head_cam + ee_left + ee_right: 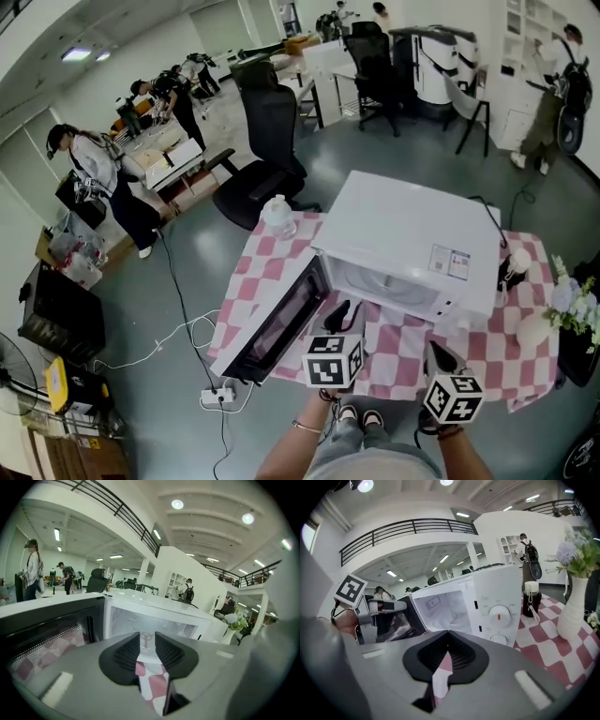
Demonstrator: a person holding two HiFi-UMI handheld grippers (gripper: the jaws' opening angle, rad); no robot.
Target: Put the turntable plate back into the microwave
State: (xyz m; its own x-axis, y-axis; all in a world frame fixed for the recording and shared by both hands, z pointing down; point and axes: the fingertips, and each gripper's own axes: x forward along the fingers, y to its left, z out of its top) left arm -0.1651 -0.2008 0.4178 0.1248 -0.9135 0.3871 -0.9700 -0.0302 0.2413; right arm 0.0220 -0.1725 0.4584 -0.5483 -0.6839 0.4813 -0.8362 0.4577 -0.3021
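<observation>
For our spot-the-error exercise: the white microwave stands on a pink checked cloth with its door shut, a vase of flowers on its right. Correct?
No. The door is open, swung out to the left, as the head view shows. The microwave does stand on the pink checked cloth, the vase of flowers on its right.
</observation>
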